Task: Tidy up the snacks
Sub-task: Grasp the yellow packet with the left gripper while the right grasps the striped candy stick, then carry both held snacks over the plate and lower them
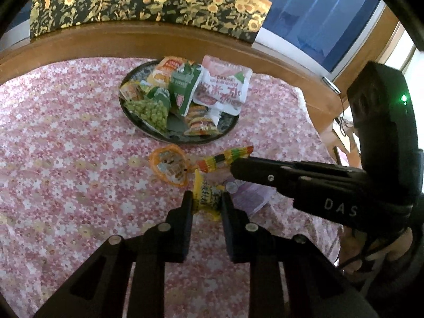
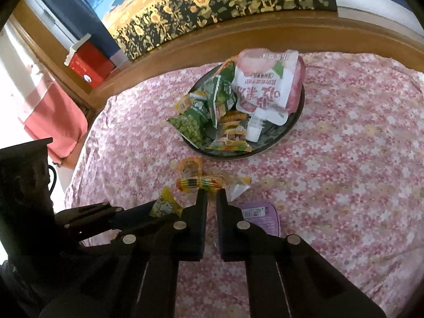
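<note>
A dark round plate (image 1: 159,136) (image 2: 265,149) on the pink floral cloth holds several snack packets, among them a green pea packet (image 1: 148,111) (image 2: 190,127) and a pink-white spout pouch (image 1: 225,87) (image 2: 267,84). In front of the plate lie an orange jelly cup (image 1: 169,167) (image 2: 190,168) and a purple cup (image 1: 249,193) (image 2: 265,217). My left gripper (image 1: 207,198) (image 2: 153,212) is shut on a small yellow packet (image 1: 206,196) (image 2: 164,206). My right gripper (image 2: 212,193) (image 1: 234,165) is shut on the near edge of a striped, many-coloured packet (image 2: 201,182) (image 1: 225,156).
A wooden rail (image 1: 132,39) (image 2: 238,34) curves behind the cloth, with a sunflower painting (image 1: 148,0) (image 2: 225,0) leaning on it. A red box (image 2: 90,66) stands at the far left. The cloth stretches open to the left in the left wrist view and to the right in the right wrist view.
</note>
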A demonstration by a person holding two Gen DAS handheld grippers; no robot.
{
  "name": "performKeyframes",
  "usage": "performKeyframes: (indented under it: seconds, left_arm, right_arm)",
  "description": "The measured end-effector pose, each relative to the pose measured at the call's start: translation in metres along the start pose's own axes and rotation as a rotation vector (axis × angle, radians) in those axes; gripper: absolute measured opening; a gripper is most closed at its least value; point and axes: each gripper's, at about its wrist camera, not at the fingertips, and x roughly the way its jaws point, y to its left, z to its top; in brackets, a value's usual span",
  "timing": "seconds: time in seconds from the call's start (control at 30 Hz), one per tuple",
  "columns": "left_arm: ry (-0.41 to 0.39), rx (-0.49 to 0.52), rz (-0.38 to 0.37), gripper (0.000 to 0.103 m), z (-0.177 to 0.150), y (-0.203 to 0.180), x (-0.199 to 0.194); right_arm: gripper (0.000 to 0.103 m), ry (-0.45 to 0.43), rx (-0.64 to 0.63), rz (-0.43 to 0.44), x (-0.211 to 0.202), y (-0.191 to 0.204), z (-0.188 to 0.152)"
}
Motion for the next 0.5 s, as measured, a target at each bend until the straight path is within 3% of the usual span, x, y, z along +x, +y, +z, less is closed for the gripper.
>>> performKeyframes:
  seconds: [0.5]
  left_arm:
    - [-0.056,-0.029,0.035,0.021,0.010,0.018,-0.021]
  right_arm:
    - [0.002,-0.063,-0.074,-0.008,-0.036,0.017,-0.006]
